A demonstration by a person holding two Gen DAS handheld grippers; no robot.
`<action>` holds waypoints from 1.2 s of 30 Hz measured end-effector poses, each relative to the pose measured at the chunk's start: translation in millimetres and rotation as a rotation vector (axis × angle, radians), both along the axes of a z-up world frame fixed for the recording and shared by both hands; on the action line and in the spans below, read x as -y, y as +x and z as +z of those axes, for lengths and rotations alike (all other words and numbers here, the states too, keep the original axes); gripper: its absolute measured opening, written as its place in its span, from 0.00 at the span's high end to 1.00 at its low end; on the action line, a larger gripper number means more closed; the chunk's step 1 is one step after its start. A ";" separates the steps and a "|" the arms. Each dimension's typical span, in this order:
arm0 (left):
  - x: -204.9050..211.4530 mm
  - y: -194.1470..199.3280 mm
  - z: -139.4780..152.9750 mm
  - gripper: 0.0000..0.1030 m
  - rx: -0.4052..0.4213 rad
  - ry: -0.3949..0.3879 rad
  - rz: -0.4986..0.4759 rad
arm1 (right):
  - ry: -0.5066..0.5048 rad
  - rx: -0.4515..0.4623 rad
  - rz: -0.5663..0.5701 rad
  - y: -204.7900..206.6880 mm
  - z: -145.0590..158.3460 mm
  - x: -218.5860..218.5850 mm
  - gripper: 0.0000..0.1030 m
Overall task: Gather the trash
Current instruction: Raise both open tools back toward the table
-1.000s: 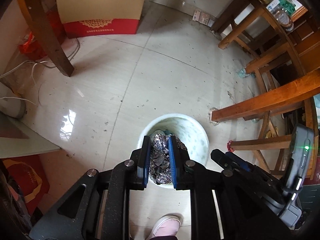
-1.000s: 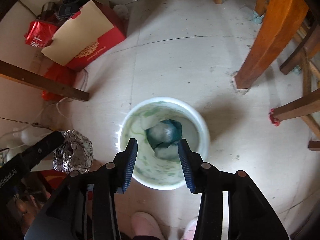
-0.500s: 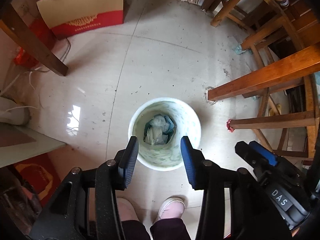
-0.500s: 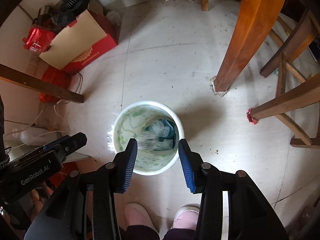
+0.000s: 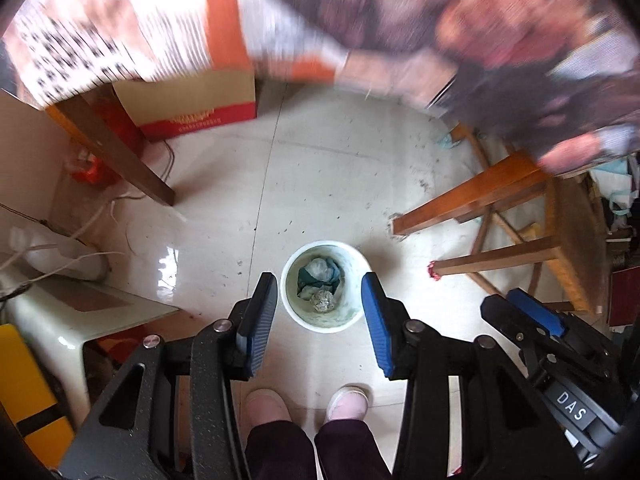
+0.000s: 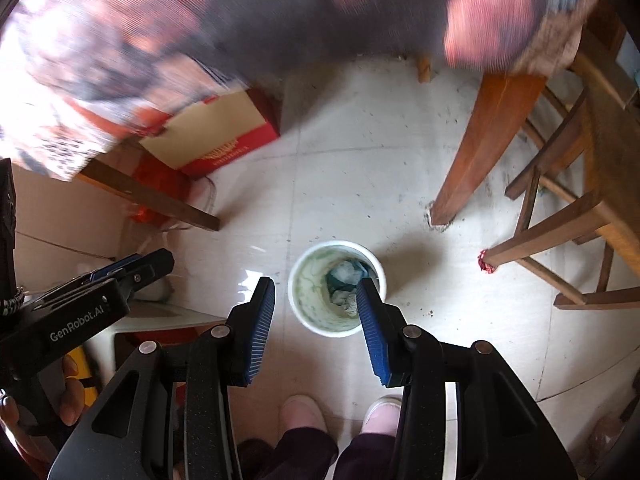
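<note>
Left hand-held gripper (image 5: 320, 292): jaws spread wide apart, nothing between the blue pads (image 5: 262, 316). It hangs high above the floor, looking straight down. Right hand-held gripper (image 6: 316, 298): jaws likewise wide apart and empty, also high and pointing down. Each unit shows at the edge of the other's view, side by side and apart.

Directly below and between both sets of fingers stands a white bin (image 5: 289, 300), upright on the floor. In the right wrist view, the right blue pad overlaps the bin's (image 6: 298, 308) far rim in the picture only; no contact. Inside the bin lies a crumpled foil ball (image 5: 323, 302) near the closer wall, on top of pale wrappers and a teal scrap (image 5: 320, 274). In the right wrist view the foil is mostly hidden behind the finger.

Around the bin: pale tiled floor (image 5: 320, 184) with dark specks. An orange wooden leg (image 5: 464, 200) ends just right of the bin; a thinner leg with a red tip (image 5: 433, 271) sits beside it. A red and tan box (image 5: 192, 110) lies farther off at upper left. A cream stool (image 5: 52, 316) stands at left. Person's pink shoes (image 5: 346, 402) stand just behind the bin.

Top of both views: a blurred patterned cloth on the tabletop edge (image 5: 400, 20); detail cannot be told.
</note>
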State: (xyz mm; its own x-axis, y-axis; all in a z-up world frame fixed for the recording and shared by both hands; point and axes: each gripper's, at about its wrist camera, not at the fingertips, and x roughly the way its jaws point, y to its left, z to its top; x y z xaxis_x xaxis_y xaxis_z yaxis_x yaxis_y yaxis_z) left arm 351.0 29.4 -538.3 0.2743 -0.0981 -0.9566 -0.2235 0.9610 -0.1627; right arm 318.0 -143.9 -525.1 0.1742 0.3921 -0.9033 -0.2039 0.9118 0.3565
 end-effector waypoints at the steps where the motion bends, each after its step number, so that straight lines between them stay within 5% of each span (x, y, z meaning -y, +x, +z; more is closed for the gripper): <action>1: -1.3 -4.2 15.3 0.59 0.006 -0.004 -0.001 | 0.007 0.005 0.007 -1.2 14.0 -0.4 0.62; 11: -0.1 -46.6 161.1 0.59 0.067 0.007 0.014 | 0.066 0.055 -0.005 -25.5 140.1 4.6 0.62; 19: -1.5 -65.9 286.0 0.59 0.225 0.017 0.001 | 0.106 0.101 -0.078 -40.1 233.9 22.4 0.62; 28: -18.2 -85.7 401.7 0.54 0.428 0.036 -0.046 | 0.083 0.313 -0.129 -52.8 354.8 39.7 0.62; 36: -47.6 -104.2 457.6 0.51 0.545 0.046 -0.075 | 0.073 0.490 -0.207 -73.9 425.3 42.4 0.51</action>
